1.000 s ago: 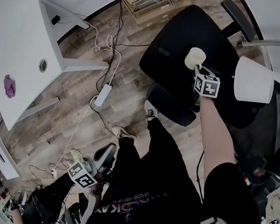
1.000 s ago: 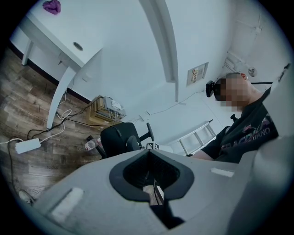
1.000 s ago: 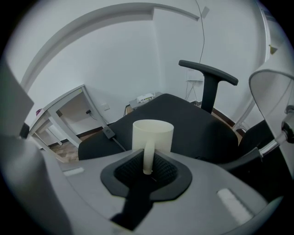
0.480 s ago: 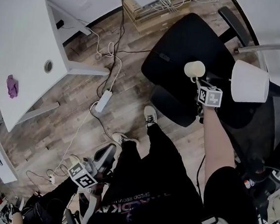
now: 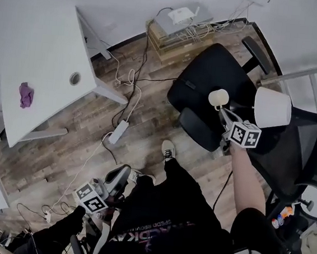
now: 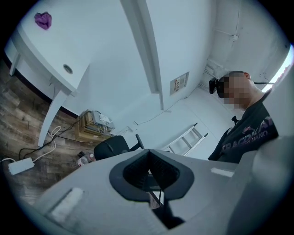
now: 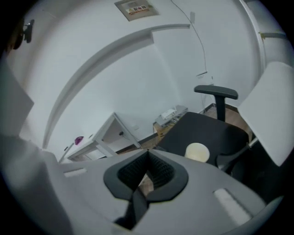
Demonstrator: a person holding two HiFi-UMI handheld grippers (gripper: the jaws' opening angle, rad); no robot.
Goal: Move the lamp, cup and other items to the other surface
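Cream cup point(image 5: 219, 98) sits on the black chair seat point(image 5: 209, 70).

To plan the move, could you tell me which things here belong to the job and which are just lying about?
Job: white lamp, cream round item on the black chair, likely the white table with its purple item.
Lying about: power strip, crate of cables, mesh chair.

Shirt lettering point(image 6: 247, 137), possibly "TRACK…", blurred
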